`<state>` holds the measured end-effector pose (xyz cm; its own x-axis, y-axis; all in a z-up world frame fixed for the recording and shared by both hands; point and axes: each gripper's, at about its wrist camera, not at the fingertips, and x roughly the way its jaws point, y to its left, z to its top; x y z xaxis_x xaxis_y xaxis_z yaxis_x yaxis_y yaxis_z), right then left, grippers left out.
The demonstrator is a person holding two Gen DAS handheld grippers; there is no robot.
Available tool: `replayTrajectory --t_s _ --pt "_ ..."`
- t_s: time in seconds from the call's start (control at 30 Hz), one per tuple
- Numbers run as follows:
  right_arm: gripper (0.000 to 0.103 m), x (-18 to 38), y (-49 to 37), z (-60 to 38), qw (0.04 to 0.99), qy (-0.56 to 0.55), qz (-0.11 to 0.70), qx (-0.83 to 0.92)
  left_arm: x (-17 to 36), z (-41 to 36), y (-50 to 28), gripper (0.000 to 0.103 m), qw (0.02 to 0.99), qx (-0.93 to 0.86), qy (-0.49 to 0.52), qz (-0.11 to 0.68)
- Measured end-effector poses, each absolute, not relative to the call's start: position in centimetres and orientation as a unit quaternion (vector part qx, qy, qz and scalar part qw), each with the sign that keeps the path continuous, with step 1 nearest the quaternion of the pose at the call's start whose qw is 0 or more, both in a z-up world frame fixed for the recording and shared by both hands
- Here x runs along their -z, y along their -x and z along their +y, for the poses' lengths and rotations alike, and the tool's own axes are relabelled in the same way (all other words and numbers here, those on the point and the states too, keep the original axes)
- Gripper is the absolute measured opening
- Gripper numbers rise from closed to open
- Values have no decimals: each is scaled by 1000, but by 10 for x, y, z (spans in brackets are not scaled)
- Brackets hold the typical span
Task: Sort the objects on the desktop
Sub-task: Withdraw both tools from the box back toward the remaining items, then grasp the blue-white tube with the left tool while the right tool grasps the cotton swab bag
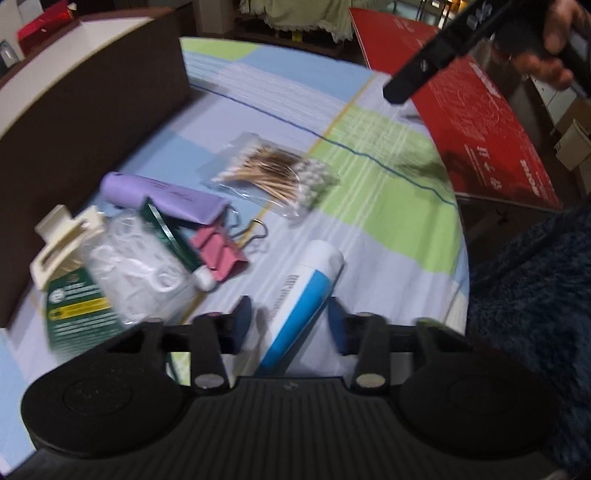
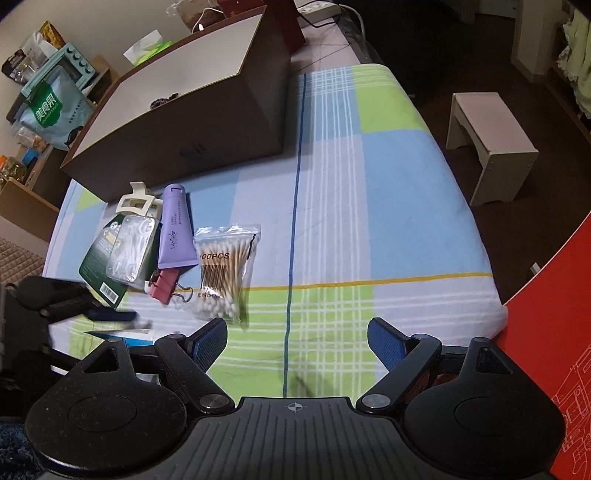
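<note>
**A:** so what's the room like around all that?

**B:** pretty dim tbh. The surface (image 2: 388, 192) wears a checked cloth in blue, green and lilac. A pale little stool (image 2: 491, 147) stands on the dark floor (image 2: 424, 55) off to one side, and a big red board (image 1: 480, 122) leans at the cloth's edge.

**A:** anything along the walls?

**B:** yeah, a cream wall (image 2: 110, 22) with crowded shelves: snack bags, a mint-coloured appliance (image 2: 70, 66), jars. A white power strip (image 2: 317, 7) sits at the far end, and pale green frilly fabric (image 1: 295, 14) hangs in the background.
</note>
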<state>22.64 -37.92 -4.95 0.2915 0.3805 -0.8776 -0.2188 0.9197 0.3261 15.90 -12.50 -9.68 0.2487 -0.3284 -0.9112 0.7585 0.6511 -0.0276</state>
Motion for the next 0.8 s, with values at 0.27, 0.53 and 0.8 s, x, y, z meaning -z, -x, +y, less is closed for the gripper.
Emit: replayTrajectory --t_s 0.27,0.53,0.8 --pt "86 56 -231 -357 800 -51 558 -215 106 -111 -155 25 769 326 -174 521" --pt "86 74 -242 -311 795 -21 552 -249 93 -61 -149 24 801 238 -99 540" --pt "85 95 -256 -274 809 19 536 -240 84 -42 -146 24 817 194 -69 539"
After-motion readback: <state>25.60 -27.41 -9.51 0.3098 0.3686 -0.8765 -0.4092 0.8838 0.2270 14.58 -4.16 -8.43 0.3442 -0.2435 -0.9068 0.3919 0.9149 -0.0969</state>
